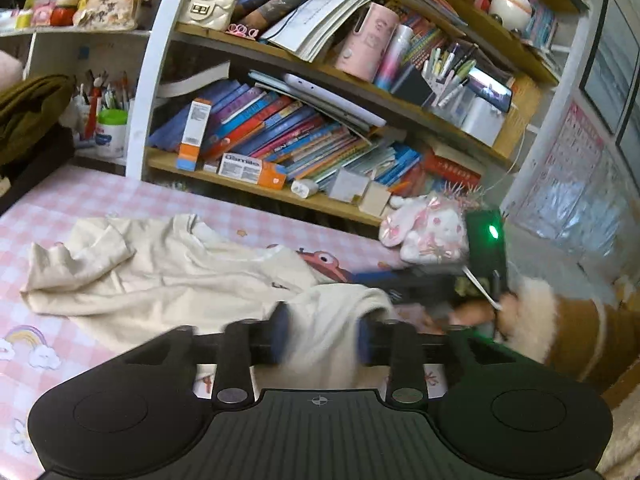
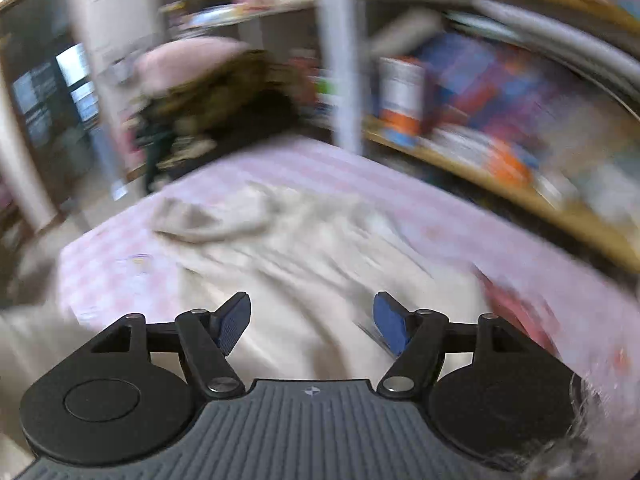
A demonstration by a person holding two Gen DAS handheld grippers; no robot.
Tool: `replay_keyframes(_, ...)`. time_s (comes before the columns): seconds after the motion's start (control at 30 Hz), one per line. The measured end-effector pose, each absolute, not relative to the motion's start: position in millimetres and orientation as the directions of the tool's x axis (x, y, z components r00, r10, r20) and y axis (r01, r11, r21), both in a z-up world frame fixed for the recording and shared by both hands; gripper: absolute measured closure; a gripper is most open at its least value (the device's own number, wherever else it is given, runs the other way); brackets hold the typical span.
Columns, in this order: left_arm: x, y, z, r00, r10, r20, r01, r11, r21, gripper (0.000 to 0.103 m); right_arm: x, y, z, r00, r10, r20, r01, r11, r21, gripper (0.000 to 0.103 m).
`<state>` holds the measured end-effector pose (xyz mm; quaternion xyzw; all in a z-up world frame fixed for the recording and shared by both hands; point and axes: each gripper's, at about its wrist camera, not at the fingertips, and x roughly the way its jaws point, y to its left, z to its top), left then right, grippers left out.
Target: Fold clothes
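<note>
A cream long-sleeved top (image 1: 168, 276) lies crumpled on the pink checked table cover (image 1: 80, 200). My left gripper (image 1: 322, 338) has blue pads; they stand apart with a fold of the cream cloth between them, blurred by motion. My right gripper (image 2: 312, 326) is open and empty, hovering over the same cream top (image 2: 304, 248); that view is heavily blurred. The right gripper and the hand holding it also show in the left wrist view (image 1: 460, 292), at the right of the garment.
A cluttered bookshelf (image 1: 320, 148) runs along the far side of the table. A pink plush toy (image 1: 428, 228) sits at the far right. A pile of olive and dark clothes (image 1: 32, 120) lies at the far left. The table's left edge (image 2: 80, 240) is near.
</note>
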<state>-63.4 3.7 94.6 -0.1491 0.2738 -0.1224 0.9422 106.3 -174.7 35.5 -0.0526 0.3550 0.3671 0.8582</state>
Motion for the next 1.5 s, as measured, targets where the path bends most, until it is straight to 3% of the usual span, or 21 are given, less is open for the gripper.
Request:
replay_keyframes(0.07,-66,2,99,0.818,-0.34,-0.465,0.184,0.919,-0.348,0.044,99,-196,20,0.492,0.555,-0.67,-0.599,0.775,0.201,0.037)
replay_keyframes(0.13,-67,-3,103,0.809,-0.384,-0.446,0.232,0.905,-0.358,0.038,92,-216,5,0.502,0.517,-0.693,-0.526,0.819,0.229,0.038)
replay_keyframes(0.37,-81,-18,118,0.773,-0.51,-0.377,0.37,0.846,-0.385,0.032,67,-242,-32,0.511,0.433,-0.743,-0.391,0.886,0.247,0.039)
replay_keyframes(0.57,-87,8,120,0.779,-0.488,-0.393,0.342,0.857,-0.385,0.032,76,-252,-39,0.553,0.377,-0.743,-0.302,0.922,0.244,0.039)
replay_keyframes(0.8,-44,70,96,0.815,-0.359,-0.455,0.228,0.92,-0.317,0.031,90,-259,-35,0.6,0.295,-0.744,-0.173,0.955,0.239,0.04)
replay_keyframes(0.97,30,114,70,0.817,-0.135,-0.56,0.084,0.99,-0.115,0.032,114,-241,-34,0.615,0.253,-0.747,-0.178,0.967,0.181,0.04)
replay_keyframes(1.13,94,124,32,0.758,0.006,-0.652,0.084,0.991,0.107,0.032,141,-215,-41,0.615,0.179,-0.768,-0.169,0.981,0.093,0.043)
replay_keyframes(1.27,126,120,0,0.705,0.029,-0.709,0.157,0.968,0.196,0.032,147,-203,-49,0.605,0.134,-0.785,-0.135,0.989,0.065,0.051)
replay_keyframes(1.33,141,118,-14,0.675,0.044,-0.736,0.174,0.961,0.217,0.032,148,-199,-52,0.593,0.128,-0.795,-0.122,0.99,0.068,0.061)
replay_keyframes(1.4,154,120,-27,0.649,0.078,-0.757,0.17,0.955,0.244,0.032,149,-195,-55,0.582,0.131,-0.803,-0.12,0.99,0.075,0.081)
replay_keyframes(1.43,156,125,-31,0.644,0.092,-0.76,0.155,0.956,0.248,0.043,148,-193,-55,0.582,0.132,-0.802,-0.122,0.99,0.075,0.087)
replay_keyframes(1.47,158,131,-36,0.638,0.106,-0.762,0.14,0.958,0.251,0.074,149,-192,-55,0.585,0.132,-0.801,-0.124,0.99,0.073,0.093)
replay_keyframes(1.5,158,141,-34,0.637,0.096,-0.765,0.115,0.969,0.217,0.086,149,-192,-53,0.592,0.125,-0.797,-0.12,0.991,0.066,0.099)
